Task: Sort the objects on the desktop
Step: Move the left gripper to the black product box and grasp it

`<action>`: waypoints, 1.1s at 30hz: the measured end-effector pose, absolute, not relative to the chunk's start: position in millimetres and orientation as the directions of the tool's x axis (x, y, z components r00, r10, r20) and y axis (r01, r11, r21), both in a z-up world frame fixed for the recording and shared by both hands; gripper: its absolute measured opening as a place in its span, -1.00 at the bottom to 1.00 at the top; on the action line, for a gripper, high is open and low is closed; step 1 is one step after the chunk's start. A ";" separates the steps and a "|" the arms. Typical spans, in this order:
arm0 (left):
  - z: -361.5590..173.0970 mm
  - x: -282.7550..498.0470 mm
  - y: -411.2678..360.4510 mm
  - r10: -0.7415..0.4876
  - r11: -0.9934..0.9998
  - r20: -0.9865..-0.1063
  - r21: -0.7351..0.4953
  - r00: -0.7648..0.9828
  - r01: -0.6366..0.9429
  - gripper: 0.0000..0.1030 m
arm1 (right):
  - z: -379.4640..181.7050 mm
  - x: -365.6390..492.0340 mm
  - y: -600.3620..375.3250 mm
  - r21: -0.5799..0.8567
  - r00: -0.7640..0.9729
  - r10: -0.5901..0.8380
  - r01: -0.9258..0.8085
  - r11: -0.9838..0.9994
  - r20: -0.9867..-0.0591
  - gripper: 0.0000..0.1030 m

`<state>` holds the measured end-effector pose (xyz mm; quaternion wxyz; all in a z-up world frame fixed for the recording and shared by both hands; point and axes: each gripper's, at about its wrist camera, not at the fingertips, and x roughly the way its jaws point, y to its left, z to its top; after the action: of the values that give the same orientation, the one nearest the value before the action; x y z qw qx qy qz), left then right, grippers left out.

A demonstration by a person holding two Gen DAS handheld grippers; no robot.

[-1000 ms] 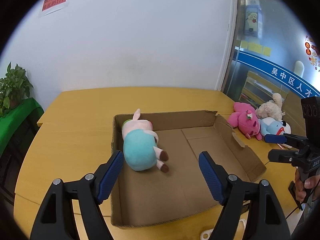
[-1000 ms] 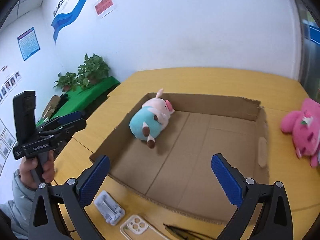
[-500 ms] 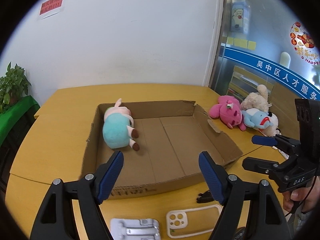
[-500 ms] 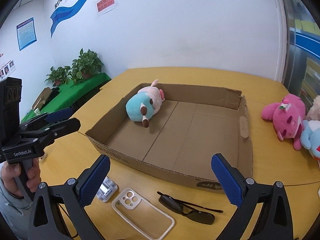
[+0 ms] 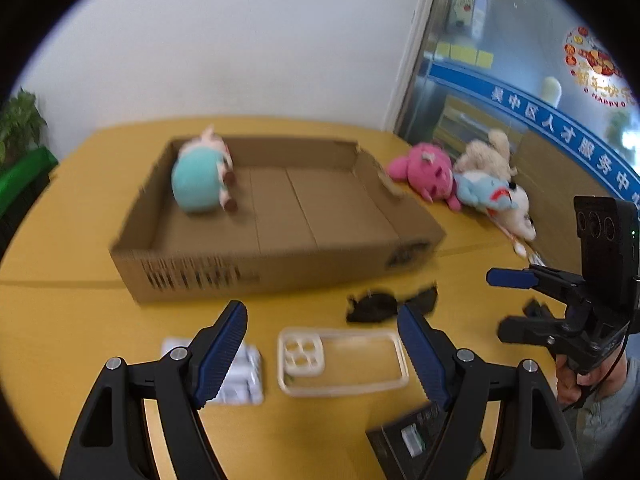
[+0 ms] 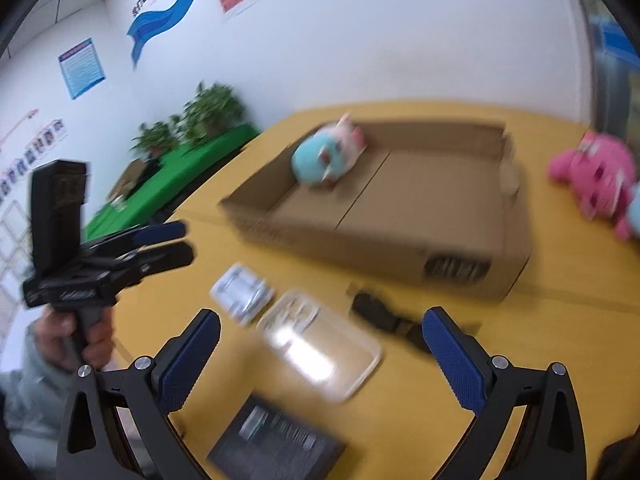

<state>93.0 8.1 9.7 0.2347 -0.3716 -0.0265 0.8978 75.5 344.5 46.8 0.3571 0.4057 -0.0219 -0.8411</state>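
Both grippers have drawn back from the box (image 5: pixel 276 216) and sunk toward the near edge of the table (image 5: pixel 60 320), so small things that lay out of sight a second ago now fill the foreground. Left gripper (image 5: pixel 322 346) hangs released, jaws wide with nothing between them, above a clear phone case (image 5: pixel 342 362) lying flat; just left of the case sits a white holder (image 5: pixel 244 372), partly hidden behind the left finger. Dark sunglasses (image 5: pixel 384 306) lie between the case and the box's front wall. A black booklet (image 5: pixel 408 436) shows at the near edge, half covered by the right finger.

Right gripper (image 6: pixel 320 356) is likewise released and empty, over the same case (image 6: pixel 320 344), with the booklet (image 6: pixel 276 444) nearest the camera.

Inside the box, against its far left corner, lies a teal plush (image 5: pixel 200 180). To the right of the box, on the table, a pink plush (image 5: pixel 424 172), a beige plush (image 5: pixel 486 156) and a blue-and-white plush (image 5: pixel 496 198) lie bunched together, touching. Potted plants (image 6: pixel 192 124) stand on a green stand off the table's left side. Everything is motion-blurred.
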 end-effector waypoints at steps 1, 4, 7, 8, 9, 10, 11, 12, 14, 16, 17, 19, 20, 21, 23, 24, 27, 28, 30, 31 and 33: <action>-0.6 98.4 8.6 0.451 -0.882 -0.672 -0.235 -0.588 -0.409 0.51 | 37.2 80.4 346.5 0.347 -0.381 -0.632 0.593 -0.727 -0.675 0.99; -31.8 115.4 13.5 0.480 -0.859 -0.717 -0.268 -0.505 -0.437 0.51 | 3.6 107.1 348.6 0.363 -0.281 -0.626 0.617 -0.698 -0.727 0.99; -52.2 126.1 18.7 0.508 -0.839 -0.738 -0.309 -0.444 -0.448 0.51 | -27.3 133.6 347.1 0.403 -0.165 -0.627 0.637 -0.657 -0.761 0.99; -59.5 129.5 21.4 0.524 -0.827 -0.745 -0.329 -0.413 -0.455 0.51 | -37.2 144.1 343.8 0.406 -0.134 -0.618 0.644 -0.648 -0.774 0.99; -63.2 131.7 23.8 0.533 -0.819 -0.748 -0.340 -0.395 -0.462 0.51 | -43.6 149.4 339.7 0.404 -0.119 -0.610 0.650 -0.644 -0.783 0.99; -67.4 134.2 26.5 0.546 -0.808 -0.751 -0.355 -0.372 -0.470 0.51 | -49.7 154.7 335.7 0.404 -0.104 -0.604 0.654 -0.640 -0.790 0.99; -70.2 135.4 28.3 0.559 -0.797 -0.750 -0.370 -0.353 -0.478 0.51 | -55.2 159.7 330.6 0.402 -0.095 -0.598 0.656 -0.639 -0.796 0.99; -72.3 136.5 29.5 0.567 -0.790 -0.751 -0.378 -0.339 -0.483 0.51 | -59.1 164.0 324.7 0.393 -0.097 -0.591 0.661 -0.640 -0.801 0.99; -73.7 138.5 30.9 0.574 -0.780 -0.752 -0.383 -0.323 -0.494 0.51 | -60.4 168.3 314.0 0.383 -0.104 -0.594 0.674 -0.631 -0.797 1.00; -74.6 137.2 28.2 0.581 -0.774 -0.754 -0.397 -0.305 -0.493 0.51 | -58.9 168.0 302.9 0.389 -0.119 -0.618 0.680 -0.621 -0.777 1.00; -75.5 136.8 26.2 0.582 -0.773 -0.758 -0.403 -0.294 -0.490 0.51 | -55.3 166.5 296.9 0.409 -0.123 -0.647 0.683 -0.605 -0.752 0.99; -78.2 136.3 21.8 0.581 -0.772 -0.766 -0.410 -0.276 -0.486 0.51 | -48.4 164.0 287.5 0.400 -0.151 -0.662 0.692 -0.602 -0.734 0.99; -80.3 136.8 18.4 0.580 -0.772 -0.769 -0.415 -0.268 -0.481 0.51 | -44.5 165.5 286.8 0.383 -0.163 -0.656 0.699 -0.604 -0.737 0.99; -82.5 136.8 14.9 0.581 -0.773 -0.771 -0.423 -0.260 -0.473 0.51 | -43.1 166.4 284.1 0.360 -0.172 -0.645 0.710 -0.605 -0.745 0.99; -89.8 137.9 8.6 0.597 -0.763 -0.770 -0.458 -0.226 -0.455 0.51 | -46.0 168.5 281.5 0.338 -0.166 -0.622 0.719 -0.607 -0.765 0.99; -92.3 137.7 7.1 0.606 -0.757 -0.766 -0.473 -0.214 -0.451 0.51 | -48.6 169.7 281.4 0.333 -0.161 -0.613 0.720 -0.609 -0.773 0.99; -101.8 138.3 11.4 0.628 -0.737 -0.757 -0.504 -0.181 -0.450 0.50 | -54.5 169.5 280.2 0.308 -0.173 -0.583 0.712 -0.631 -0.794 0.98; -103.6 136.8 13.9 0.625 -0.739 -0.760 -0.503 -0.177 -0.449 0.47 | -54.4 167.9 277.6 0.316 -0.172 -0.587 0.707 -0.633 -0.791 0.95; -105.8 131.8 18.1 0.603 -0.755 -0.775 -0.480 -0.187 -0.446 0.47 | -50.6 166.3 274.9 0.342 -0.168 -0.618 0.708 -0.618 -0.768 0.91; -105.2 129.0 18.7 0.601 -0.758 -0.775 -0.474 -0.196 -0.449 0.46 | -48.6 165.8 274.5 0.335 -0.180 -0.623 0.713 -0.616 -0.761 0.91; -106.6 121.6 16.0 0.617 -0.751 -0.764 -0.498 -0.191 -0.434 0.35 | -44.1 163.9 277.7 0.328 -0.195 -0.633 0.721 -0.610 -0.749 0.90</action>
<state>121.6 16.0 -106.6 0.3425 -0.5360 -0.0854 0.7669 163.9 277.7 -44.1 0.4390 0.4581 0.0478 -0.7715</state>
